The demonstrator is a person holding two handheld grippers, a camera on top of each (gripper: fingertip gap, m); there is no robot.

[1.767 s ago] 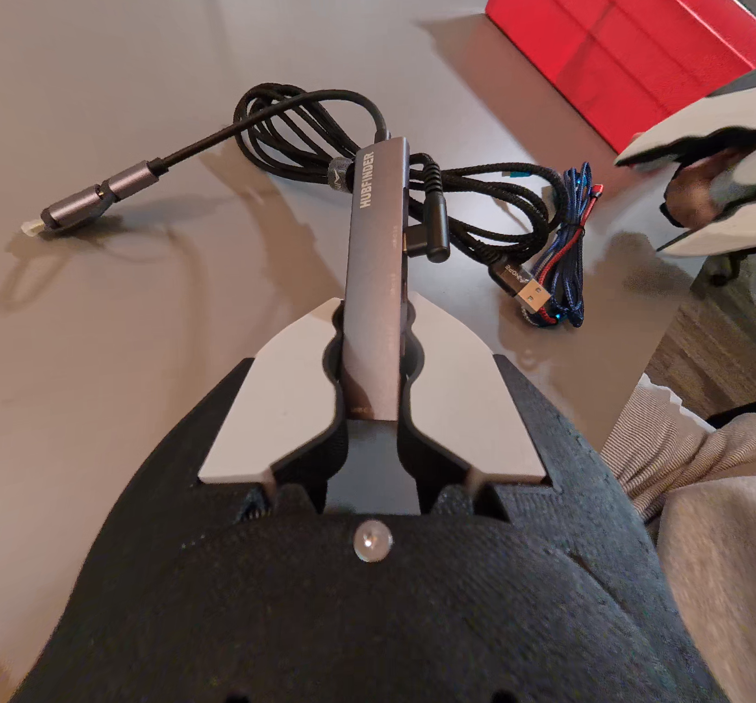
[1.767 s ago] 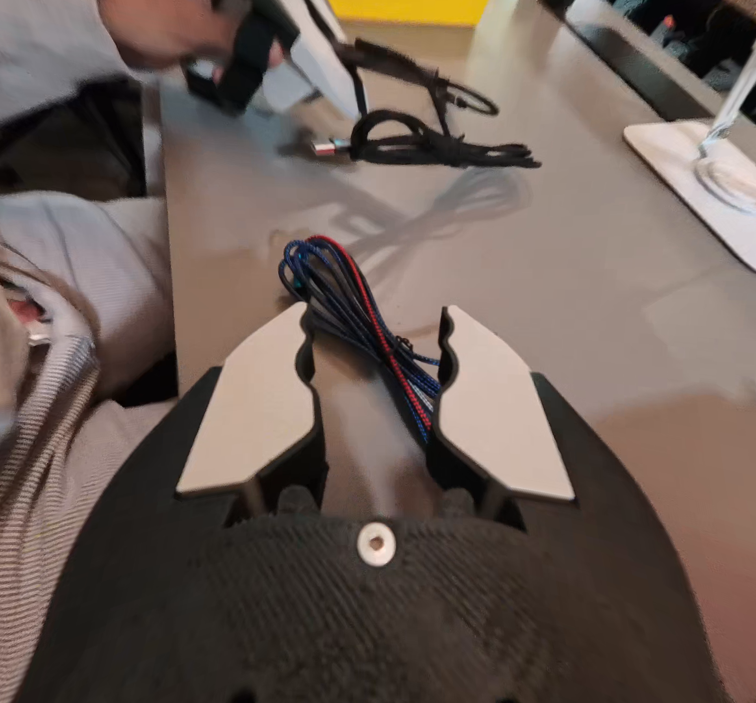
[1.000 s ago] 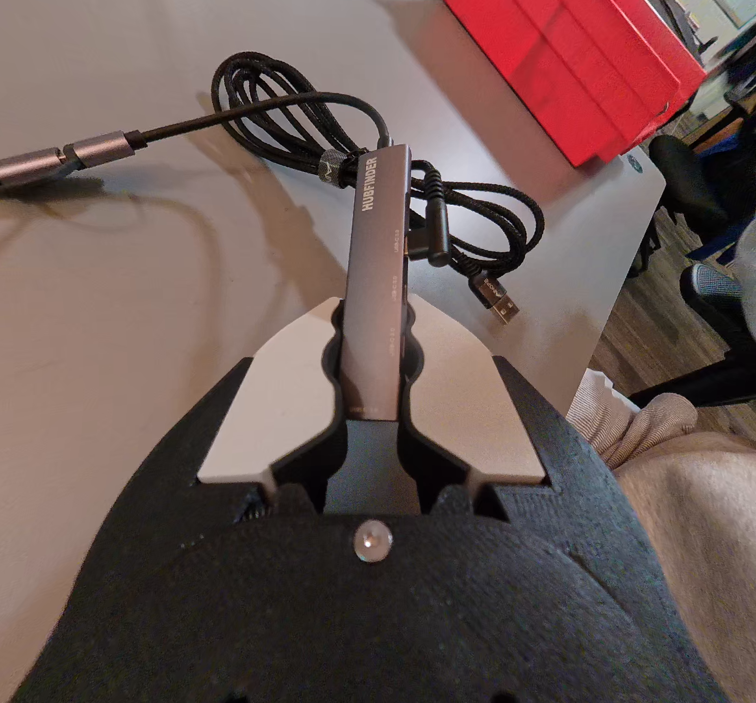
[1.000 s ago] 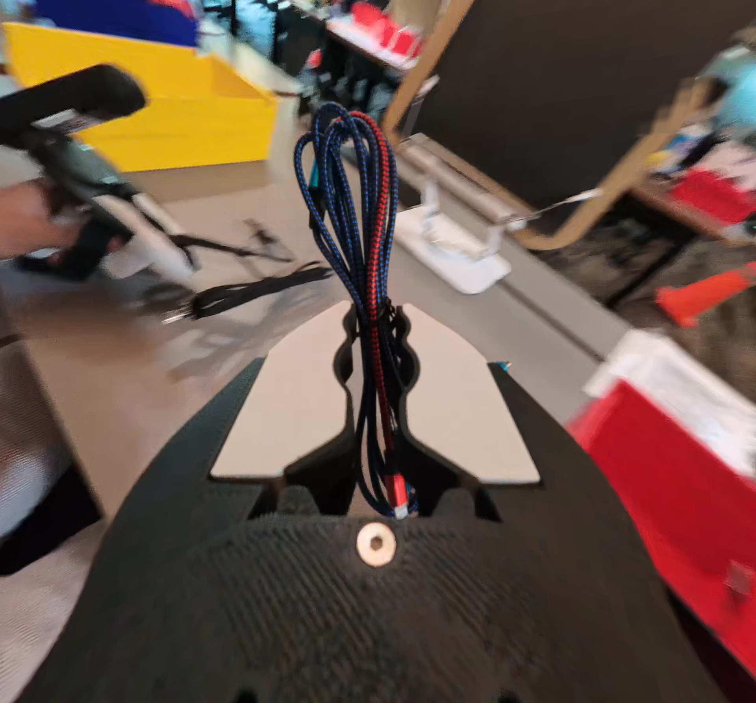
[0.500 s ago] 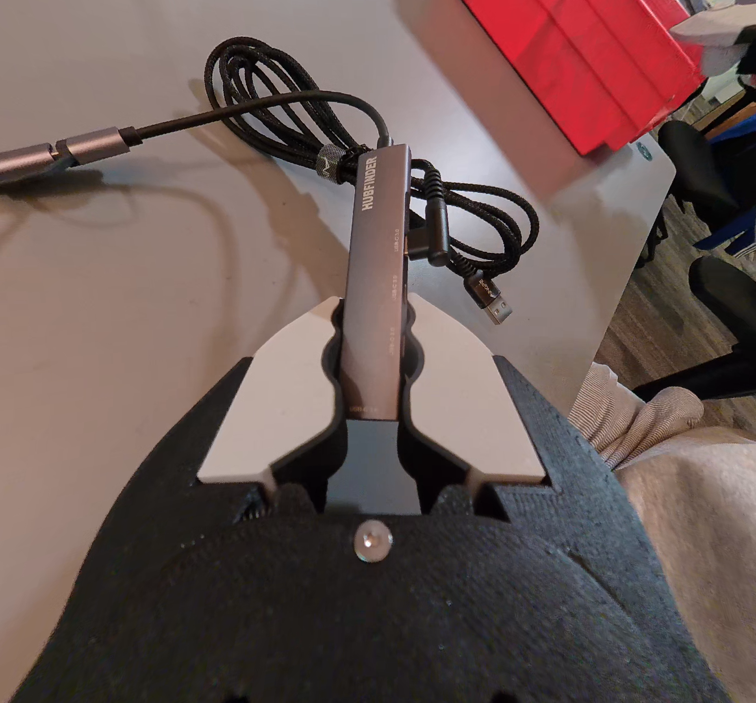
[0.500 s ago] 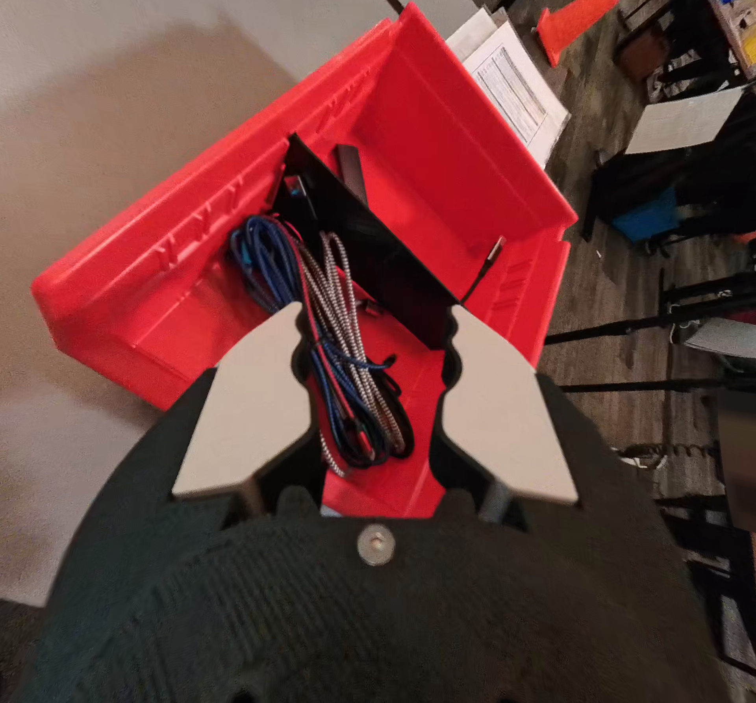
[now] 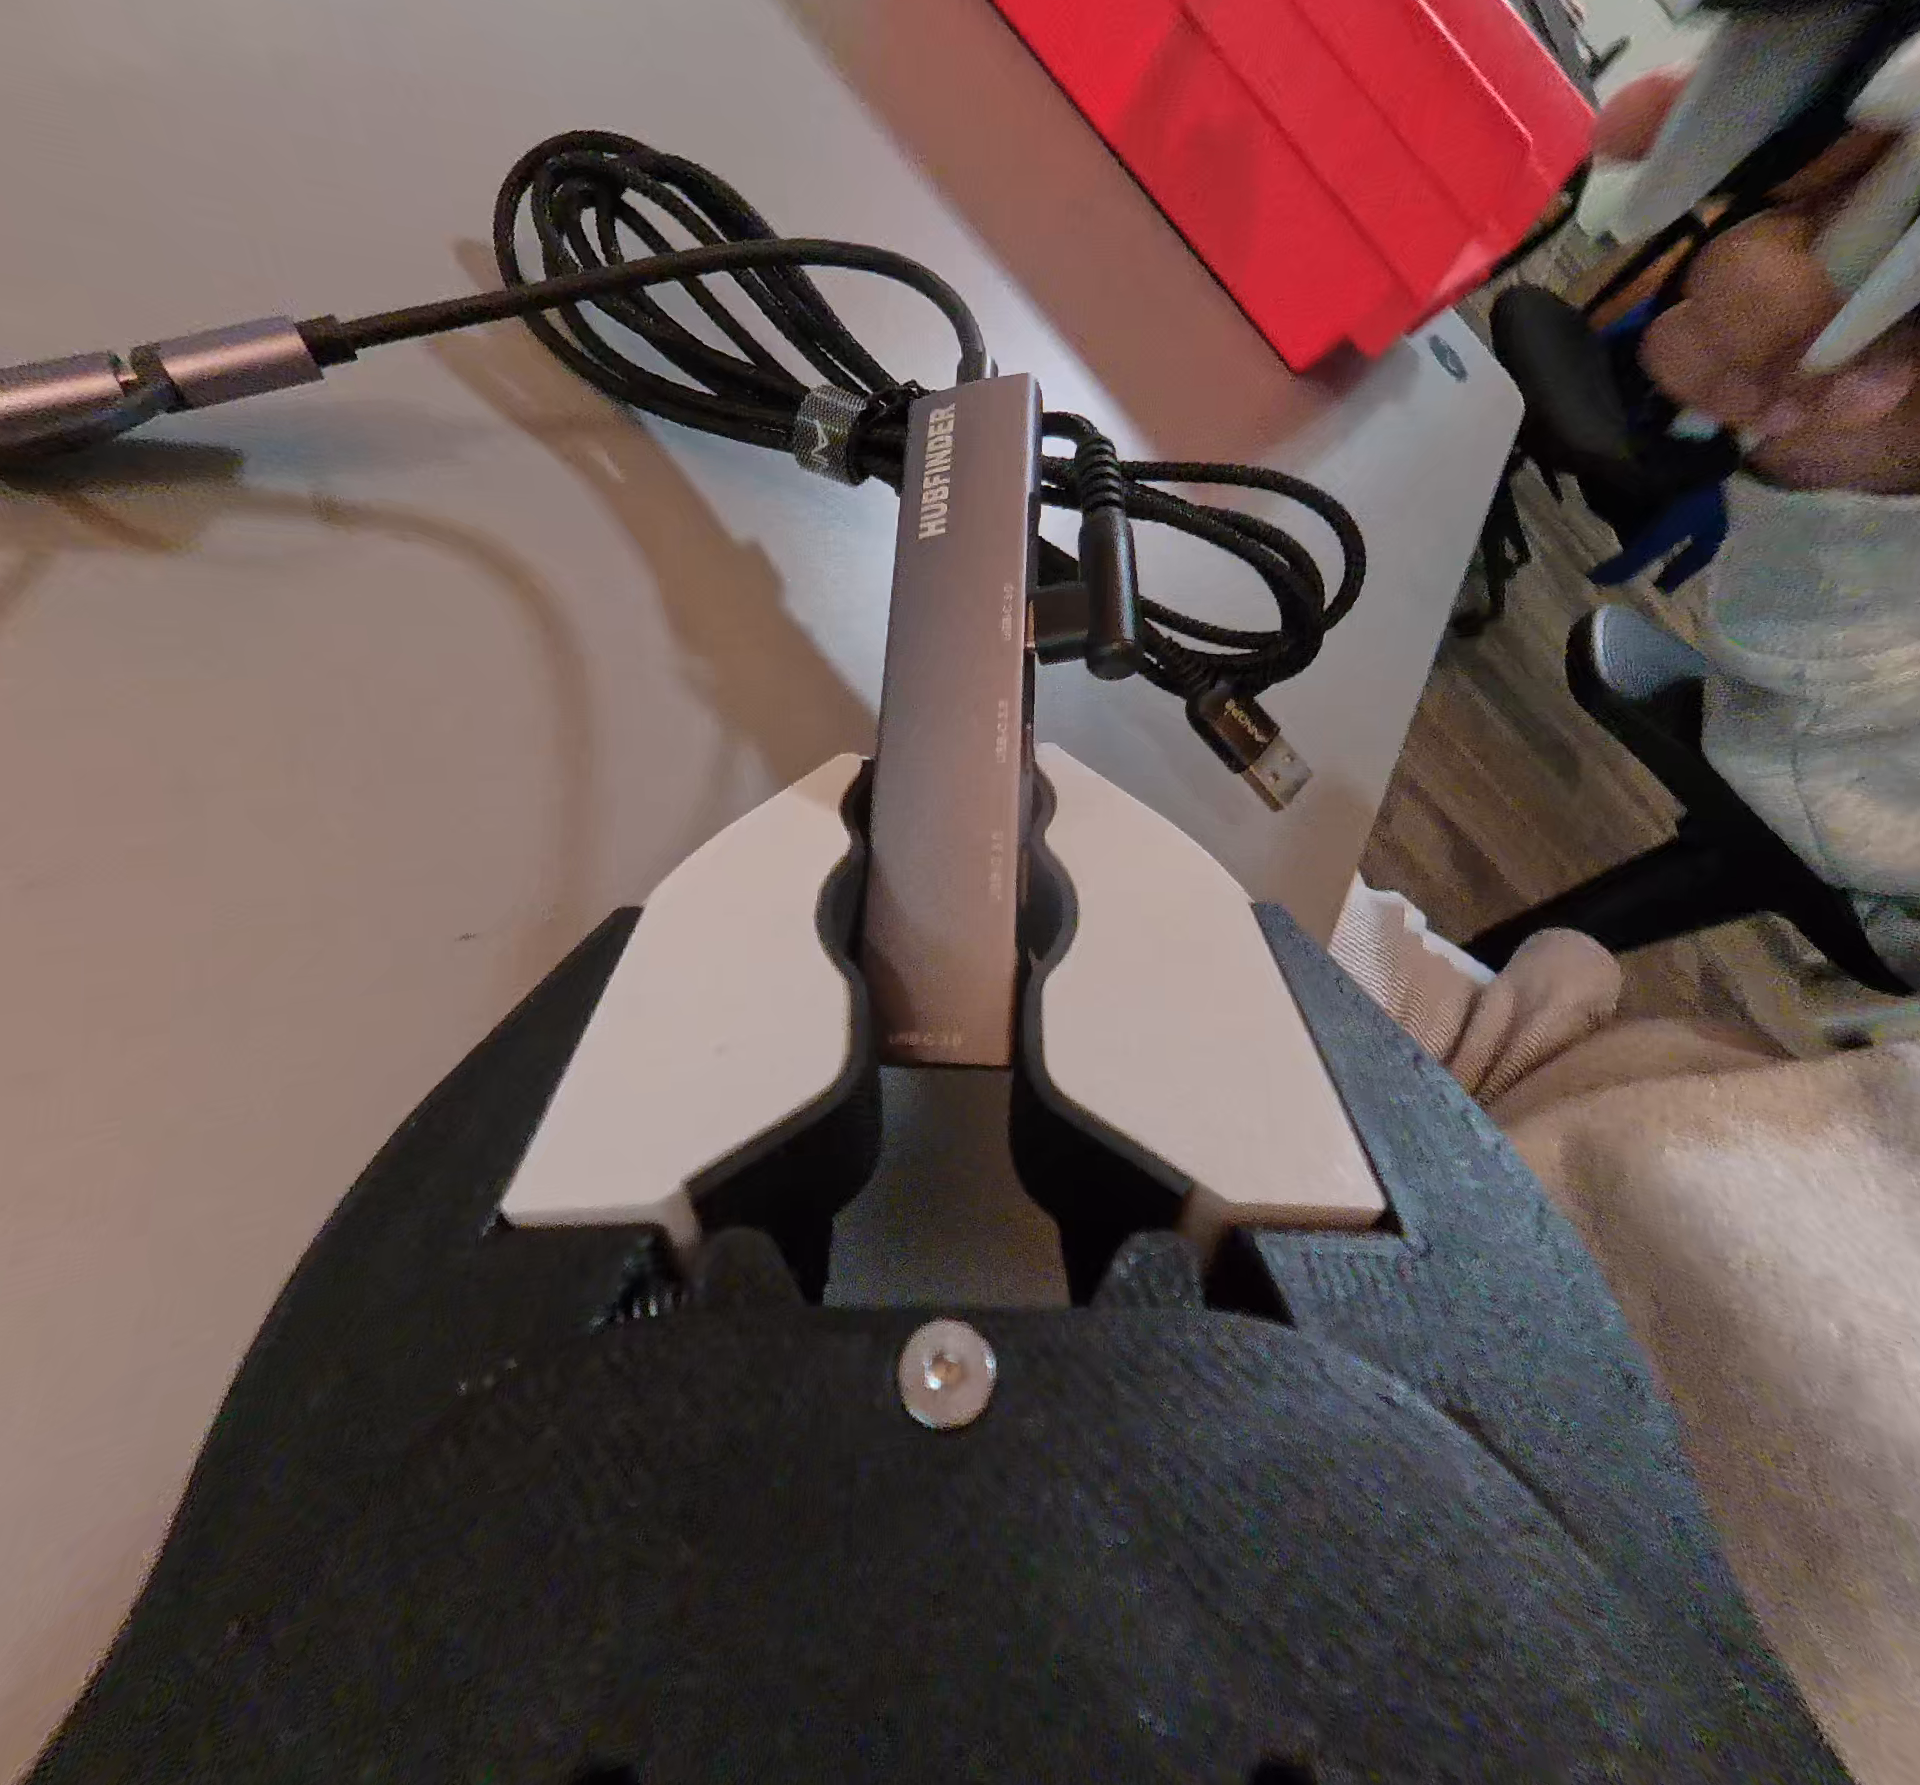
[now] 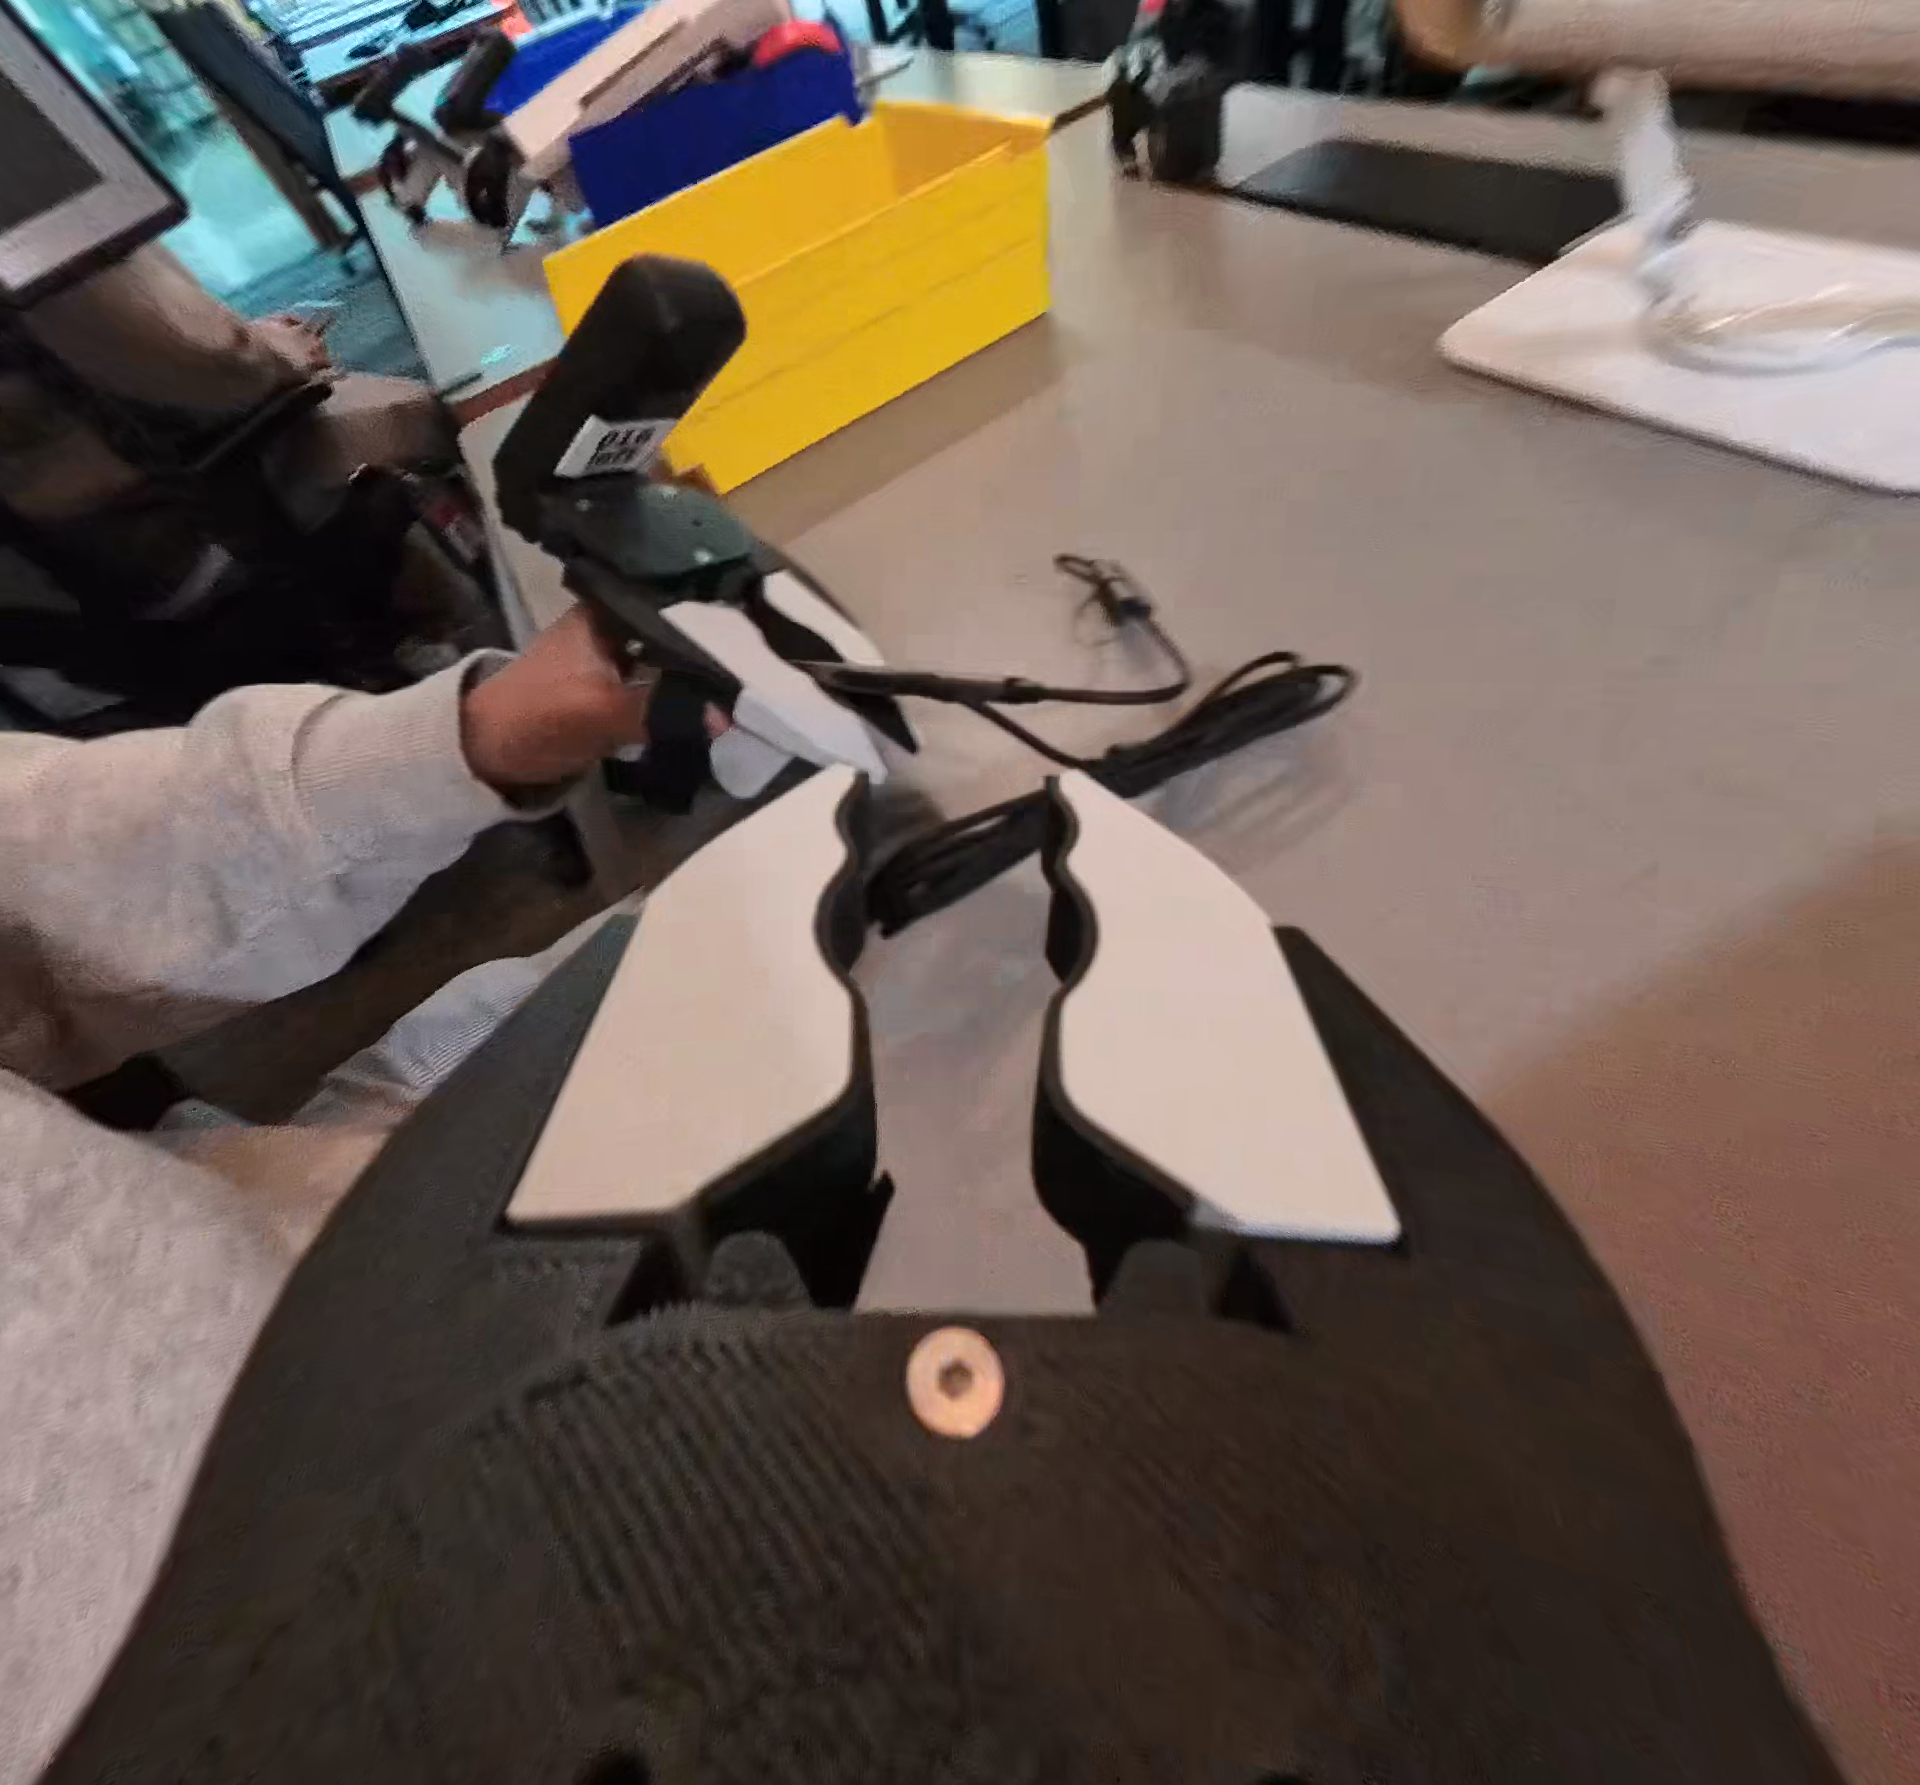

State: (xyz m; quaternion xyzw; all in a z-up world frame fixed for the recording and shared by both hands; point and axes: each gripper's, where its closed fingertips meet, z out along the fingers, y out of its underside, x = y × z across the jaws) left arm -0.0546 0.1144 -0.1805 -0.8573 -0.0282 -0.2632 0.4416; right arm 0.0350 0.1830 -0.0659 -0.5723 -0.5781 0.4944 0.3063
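Note:
My left gripper [image 7: 951, 785] is shut on a grey USB hub [image 7: 961, 655] and holds it just above the tan table [image 7: 312, 800]. A coiled black braided cable [image 7: 665, 281] lies on the table; its angled plug [image 7: 1101, 613] sits in the hub's side and its USB plug [image 7: 1262, 764] lies free. The hub's own lead ends in a grey connector [image 7: 218, 364] at the left. My right gripper [image 8: 951, 795] is open and empty, just above the black cable [image 8: 1226, 717]. The left gripper [image 8: 769, 665] shows there too, held in a hand.
A red bin [image 7: 1247, 94] stands at the table's far right corner. A yellow bin [image 8: 831, 281] and a blue bin [image 8: 707, 135] stand at the far side, a white stand base [image 8: 1714, 353] at the right. The table edge [image 7: 1392, 800] is close on the right. My right fingertips sit around 15 centimetres from my left ones.
My right gripper lifted the blue-and-red cable bundle, let it go in the red bin, and swung back over the table, open and empty. The left gripper kept hold of the hub.

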